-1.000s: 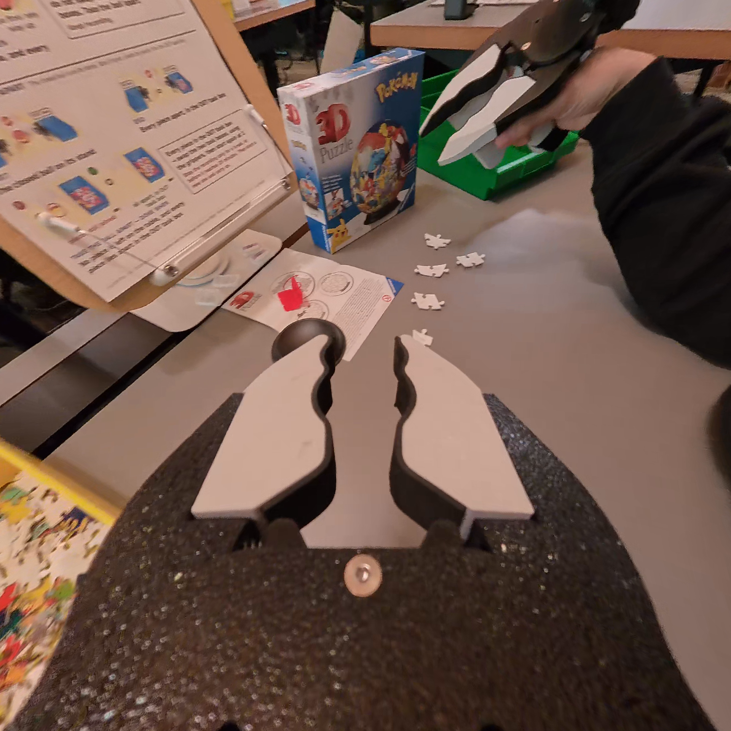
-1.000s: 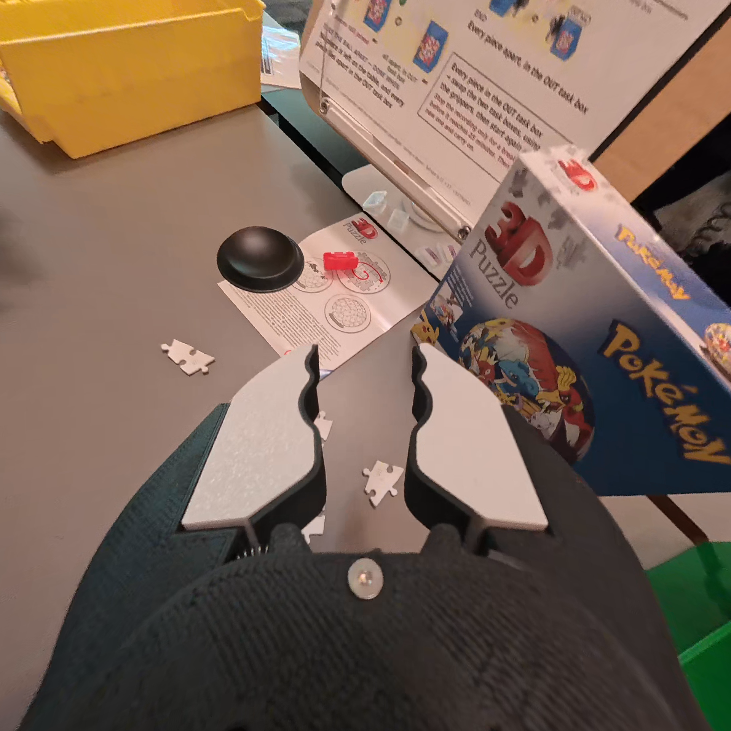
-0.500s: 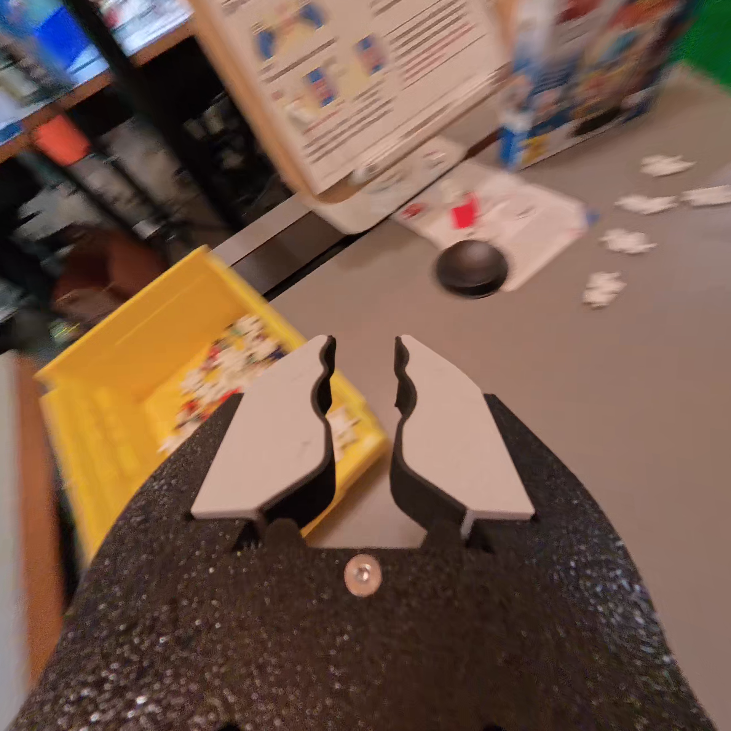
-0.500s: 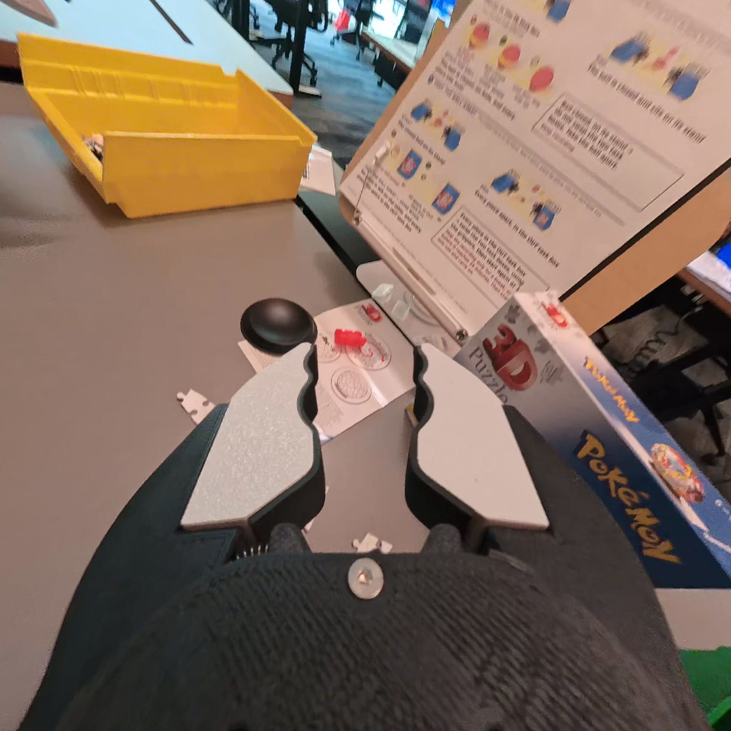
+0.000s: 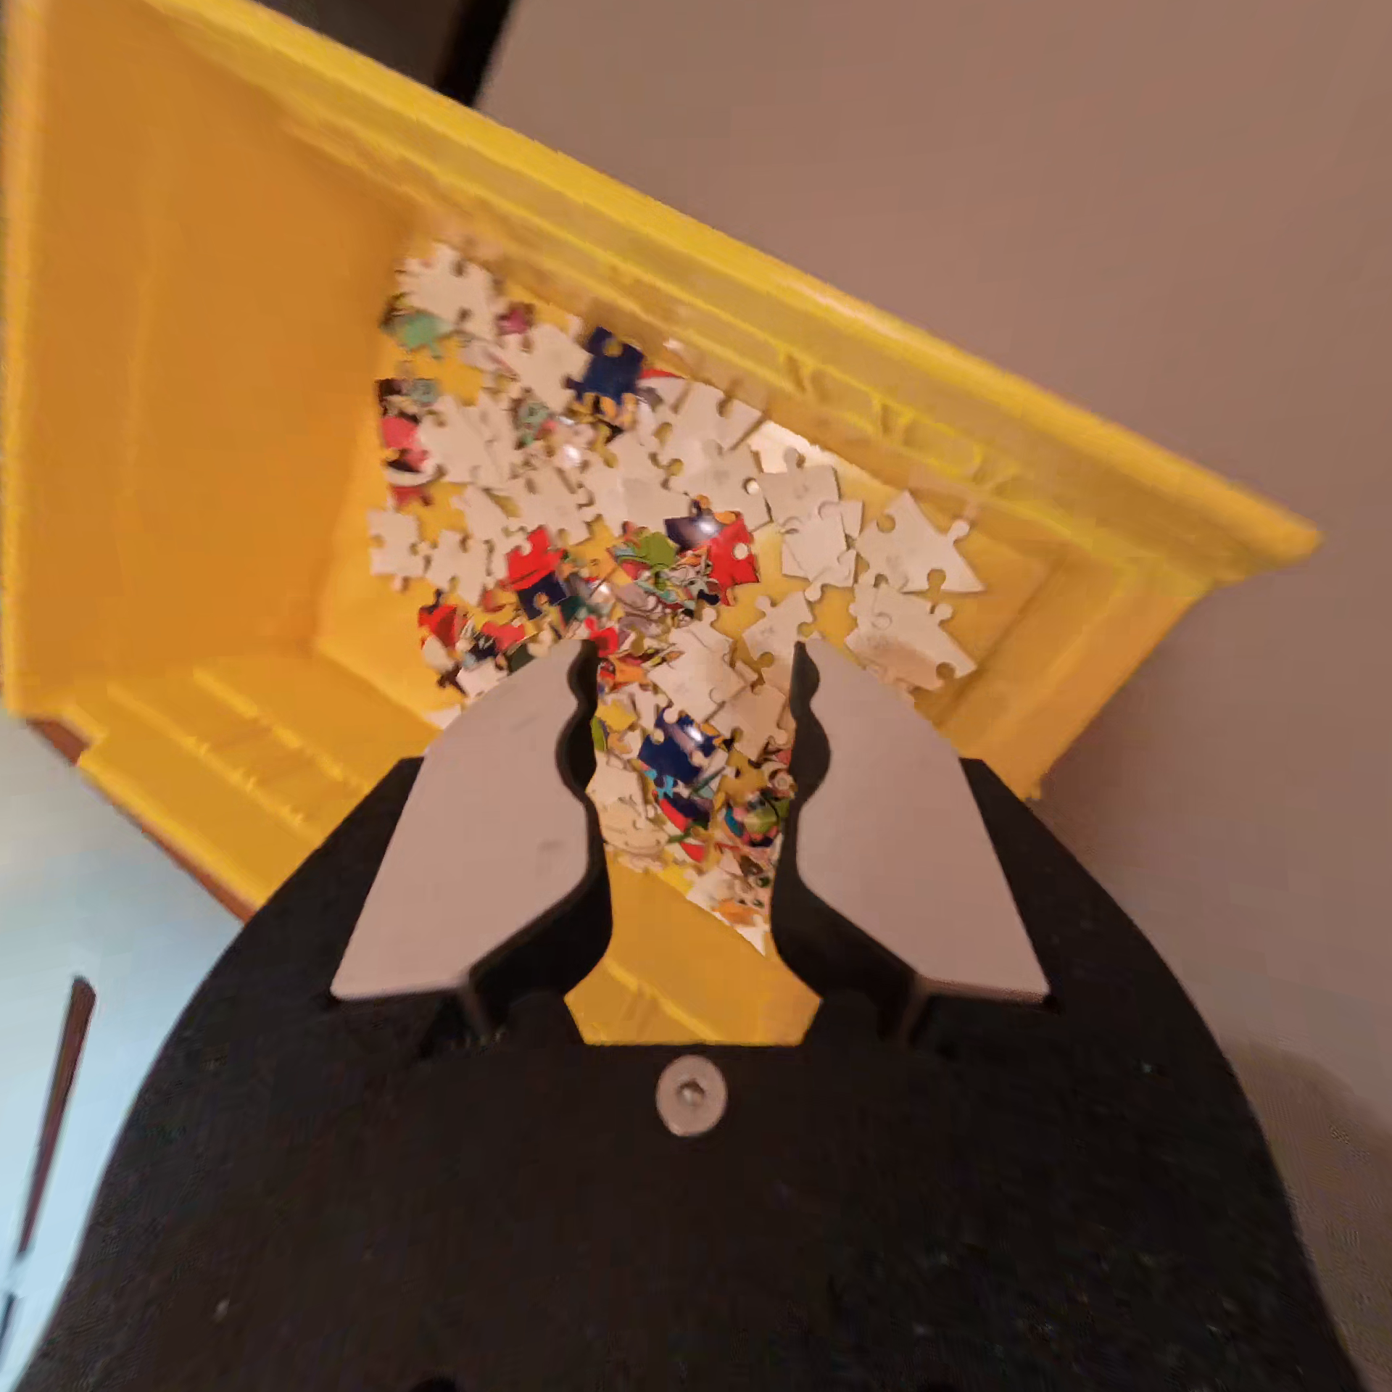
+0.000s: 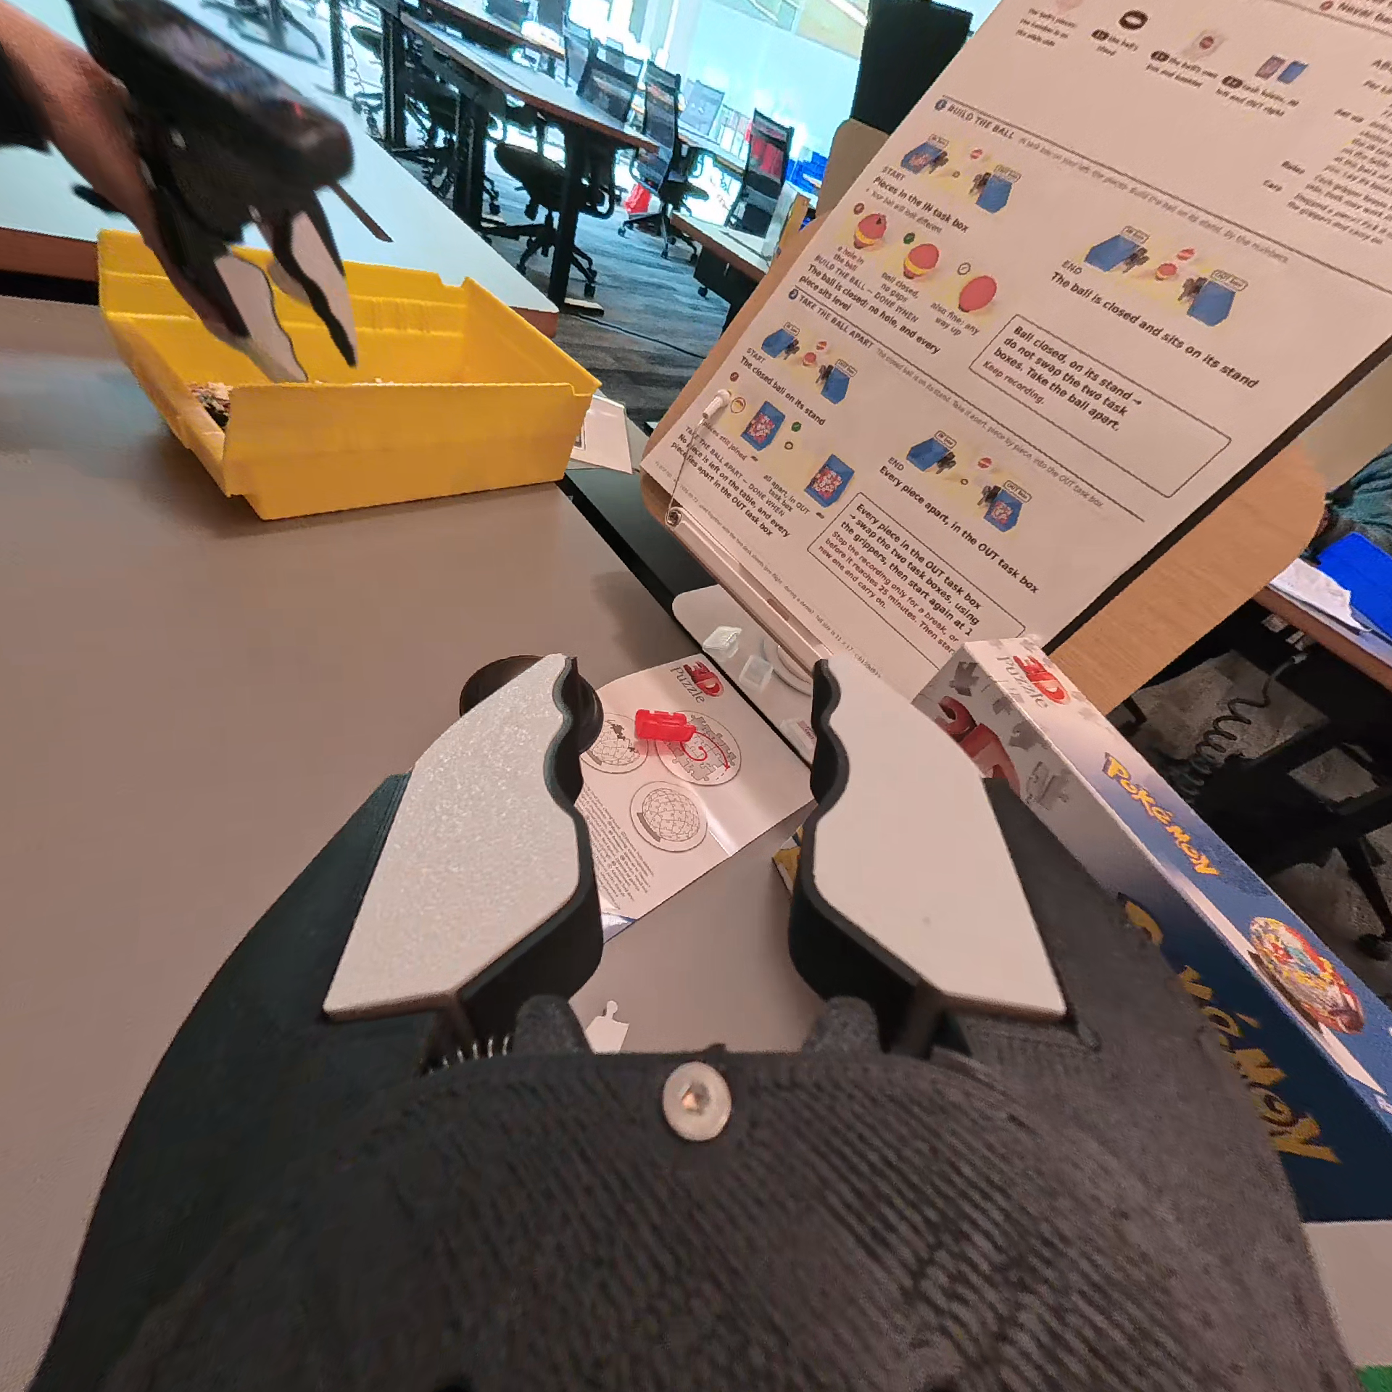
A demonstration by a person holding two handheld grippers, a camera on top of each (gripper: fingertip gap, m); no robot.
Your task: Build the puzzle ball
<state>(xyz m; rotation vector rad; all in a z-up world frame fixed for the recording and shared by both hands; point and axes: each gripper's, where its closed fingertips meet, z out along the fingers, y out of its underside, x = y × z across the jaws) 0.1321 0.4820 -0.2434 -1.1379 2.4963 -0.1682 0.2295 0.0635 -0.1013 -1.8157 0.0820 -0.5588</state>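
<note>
In the left wrist view the left gripper hangs over the yellow bin, its jaws spread apart with nothing between them, tips pointing down at the loose puzzle pieces heaped on the bin floor. Some pieces lie printed side up in red, blue and green, others show their pale backs; the picture is blurred, so I cannot tell whether any are joined, but none looks built into a curved section. The bin sits on the grey tabletop, one corner reaching toward the right edge of the view. In the right wrist view the right gripper is held above the tabletop, jaws likewise apart and empty, well away from the bin, which shows farther off at upper left with the other gripper poised over its open top. Just ahead of the right gripper lie the folded instruction leaflet with a small red clip on it, a black domed stand partly hidden behind the left finger, and the closed puzzle box lying on its side to the right. One pale piece peeks out low between the fingers. A propped instruction board stands behind. Judging by this, the ball is barely begun: no assembled shell appears anywhere, the stand is bare, and nearly all pieces remain in the bin.
</note>
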